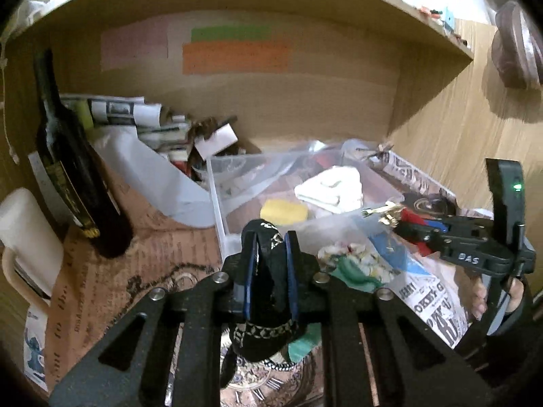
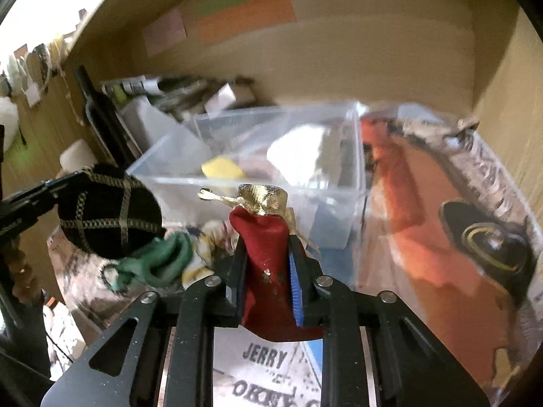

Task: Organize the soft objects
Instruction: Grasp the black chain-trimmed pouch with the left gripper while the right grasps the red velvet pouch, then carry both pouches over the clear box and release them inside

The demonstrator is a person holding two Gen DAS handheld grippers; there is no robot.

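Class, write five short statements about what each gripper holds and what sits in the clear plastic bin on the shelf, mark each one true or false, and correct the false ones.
1. The left gripper is shut on a black pouch with gold trim. True.
2. The right gripper is open and holds nothing. False: it is shut on a red pouch with a gold top.
3. A yellow sponge lies inside the clear plastic bin. True.
4. The dark glass bottle stands inside the bin. False: it stands outside the bin, on the left of the shelf.
5. A green cloth lies inside the bin. False: it lies outside, in front of the bin.
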